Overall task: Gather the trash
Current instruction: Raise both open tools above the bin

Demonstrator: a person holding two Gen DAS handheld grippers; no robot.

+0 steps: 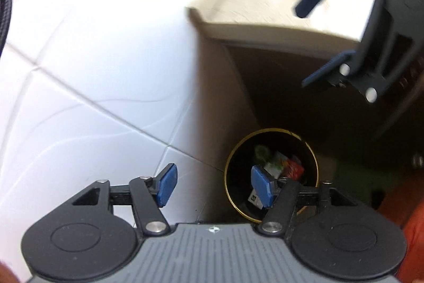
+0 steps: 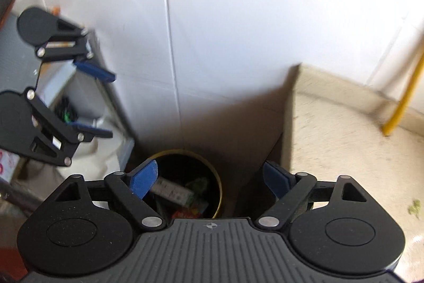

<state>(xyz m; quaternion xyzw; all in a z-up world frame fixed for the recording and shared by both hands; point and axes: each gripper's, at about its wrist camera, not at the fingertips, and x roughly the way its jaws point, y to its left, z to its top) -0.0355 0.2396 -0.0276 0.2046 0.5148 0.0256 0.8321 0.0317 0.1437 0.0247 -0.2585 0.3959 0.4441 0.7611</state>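
Below, my left gripper [image 1: 214,186] and right gripper [image 2: 209,179], both spread empty, overhang the wrapper-filled bin [image 1: 312,150].

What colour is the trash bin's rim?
Gold-yellow rim on a black bin, clearest in the left wrist view.

This looks like a home kitchen corner. Glossy white wall tiles [image 2: 225,17] with thin grout lines rise behind a speckled beige stone worktop [image 2: 344,150]. In the dim gap beside the worktop sits a small black bin [image 1: 271,171] with a gold rim, holding crumpled food wrappers [image 1: 286,166].
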